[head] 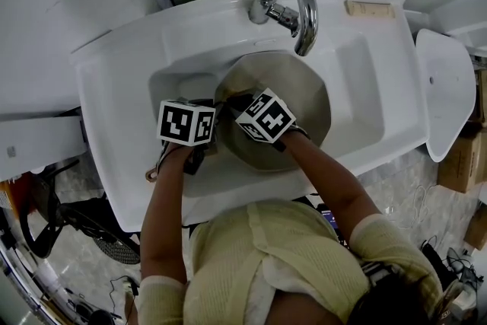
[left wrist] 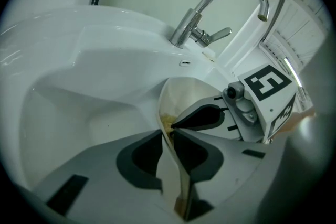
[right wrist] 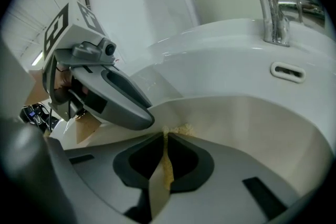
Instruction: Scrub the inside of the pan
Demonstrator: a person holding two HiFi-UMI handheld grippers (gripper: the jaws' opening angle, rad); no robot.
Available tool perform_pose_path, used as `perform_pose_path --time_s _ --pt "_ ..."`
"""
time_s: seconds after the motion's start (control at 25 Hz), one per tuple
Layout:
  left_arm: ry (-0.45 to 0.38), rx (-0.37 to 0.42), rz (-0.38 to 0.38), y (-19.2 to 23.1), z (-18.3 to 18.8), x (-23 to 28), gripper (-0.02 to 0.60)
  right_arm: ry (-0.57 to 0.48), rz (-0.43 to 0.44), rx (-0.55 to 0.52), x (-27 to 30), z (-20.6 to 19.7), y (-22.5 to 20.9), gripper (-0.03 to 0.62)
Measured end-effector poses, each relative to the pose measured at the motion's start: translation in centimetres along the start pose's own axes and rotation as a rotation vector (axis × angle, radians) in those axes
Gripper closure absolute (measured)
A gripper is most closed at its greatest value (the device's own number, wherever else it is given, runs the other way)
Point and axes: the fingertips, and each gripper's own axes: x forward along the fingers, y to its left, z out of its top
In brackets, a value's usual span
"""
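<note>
No readable text or labels anywhere

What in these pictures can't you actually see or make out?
- The scrub pad: right gripper view, only a yellow edge shows between the right gripper's shut jaws.
- Floor of the pan: head view, the marker cubes cover the scrubbed spot.
- Drain of the sink: head view, likely under the pan.

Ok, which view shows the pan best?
Head view: nearly the whole pan lies in the sink. Left gripper view shows only its rim and some inside; right gripper view only its inner wall.
</note>
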Motion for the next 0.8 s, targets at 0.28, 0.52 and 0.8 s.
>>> perform_pose_path --time_s 0.28,0.52,0.8 --pt "-0.001 0.012 0.01 0.0 0.0 0.0 0.462 0.022 0.058 -0.006 -0.2 -0.6 1.6 0.548" --pt "0.0 0.011 0.012 0.0 0.0 0.1 0.462 0.074 0.158 -0.01 -0.6 -1.5 3.5 0.548" --pt "0.001 0.018 0.02 0.1 0.0 0.1 0.462 0.143 0.29 0.037 -1.3 -3.0 5.5 0.548"
